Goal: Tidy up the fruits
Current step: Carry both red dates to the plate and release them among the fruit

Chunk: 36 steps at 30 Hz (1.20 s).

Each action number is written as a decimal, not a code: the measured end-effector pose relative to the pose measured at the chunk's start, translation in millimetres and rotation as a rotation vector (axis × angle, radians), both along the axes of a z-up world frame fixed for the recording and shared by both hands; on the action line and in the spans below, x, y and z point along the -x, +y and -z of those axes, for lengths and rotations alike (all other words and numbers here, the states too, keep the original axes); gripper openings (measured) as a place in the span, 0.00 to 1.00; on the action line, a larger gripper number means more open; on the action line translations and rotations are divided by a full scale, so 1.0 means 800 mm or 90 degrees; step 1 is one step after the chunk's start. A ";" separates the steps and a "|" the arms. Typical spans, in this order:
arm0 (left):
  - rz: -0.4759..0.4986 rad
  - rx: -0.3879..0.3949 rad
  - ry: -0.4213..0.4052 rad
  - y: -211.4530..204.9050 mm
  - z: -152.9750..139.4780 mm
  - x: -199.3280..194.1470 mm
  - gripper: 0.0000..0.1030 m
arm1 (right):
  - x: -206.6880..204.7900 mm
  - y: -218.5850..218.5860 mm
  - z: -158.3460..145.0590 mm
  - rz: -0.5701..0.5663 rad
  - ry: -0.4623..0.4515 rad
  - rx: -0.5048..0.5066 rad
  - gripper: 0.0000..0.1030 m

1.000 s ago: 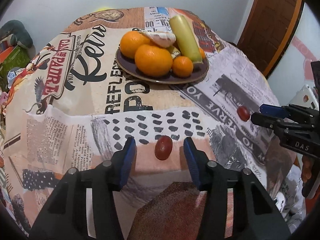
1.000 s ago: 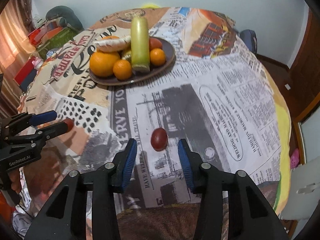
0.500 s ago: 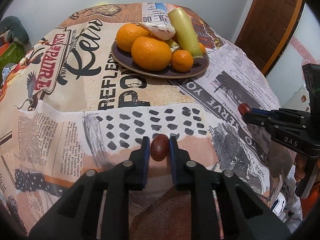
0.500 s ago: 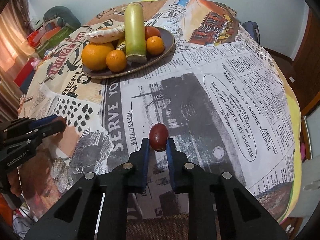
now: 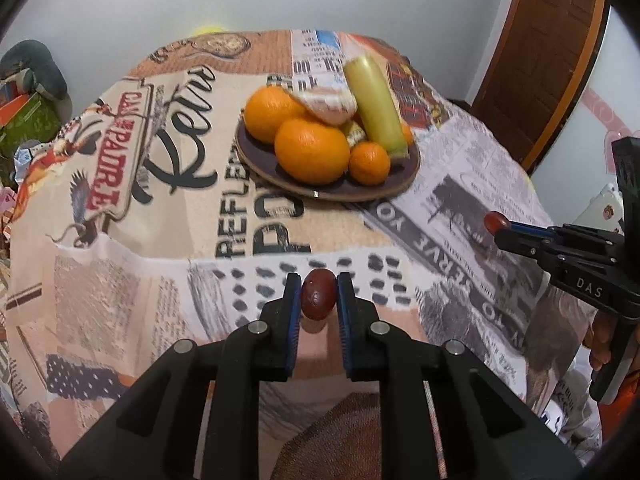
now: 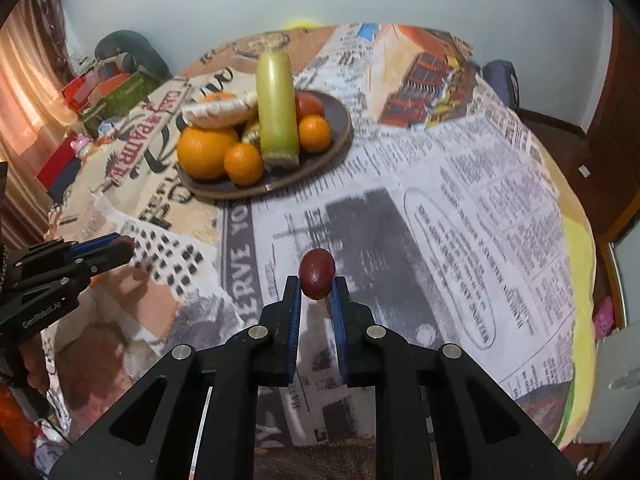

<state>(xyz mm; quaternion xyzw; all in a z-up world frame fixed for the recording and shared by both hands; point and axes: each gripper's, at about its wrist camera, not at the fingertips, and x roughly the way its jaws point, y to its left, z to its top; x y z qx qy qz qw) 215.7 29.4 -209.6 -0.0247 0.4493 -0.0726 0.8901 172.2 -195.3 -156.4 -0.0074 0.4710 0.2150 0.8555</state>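
1. A dark red fruit (image 5: 317,294) is clamped between the blue pads of the left gripper (image 5: 318,300), at the near edge of the desk (image 5: 120,280)
2. A plate (image 6: 336,128) of oranges is seen further back on the desk, well apart from both grippers
3. A second dark red fruit (image 6: 317,274) is pinched at the tips of the right gripper (image 6: 316,292), lifted clear of the newsprint cloth (image 6: 460,208)

Left gripper (image 5: 318,294): jaws drawn close, blue pads clamped on a small dark red fruit (image 5: 317,294), pointing steeply downward. Right gripper (image 6: 316,286): same pose, pads pinching a second dark red fruit (image 6: 317,273) at the fingertips
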 end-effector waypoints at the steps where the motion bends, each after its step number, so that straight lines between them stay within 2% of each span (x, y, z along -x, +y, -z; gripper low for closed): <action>1: -0.002 0.000 -0.007 0.001 -0.005 -0.002 0.16 | -0.001 0.001 -0.004 -0.001 -0.006 -0.002 0.14; 8: -0.010 -0.002 -0.047 0.007 -0.033 -0.016 0.16 | -0.009 0.017 -0.033 -0.017 -0.050 -0.017 0.14; 18: -0.028 0.000 -0.072 0.022 -0.047 -0.054 0.16 | -0.037 0.048 -0.048 -0.045 -0.076 -0.035 0.14; 27: -0.036 0.005 -0.072 0.034 -0.037 -0.096 0.16 | -0.067 0.068 -0.050 -0.056 -0.085 -0.047 0.14; 36: -0.053 0.017 -0.051 0.044 -0.012 -0.136 0.16 | -0.095 0.087 -0.027 -0.070 -0.064 -0.048 0.14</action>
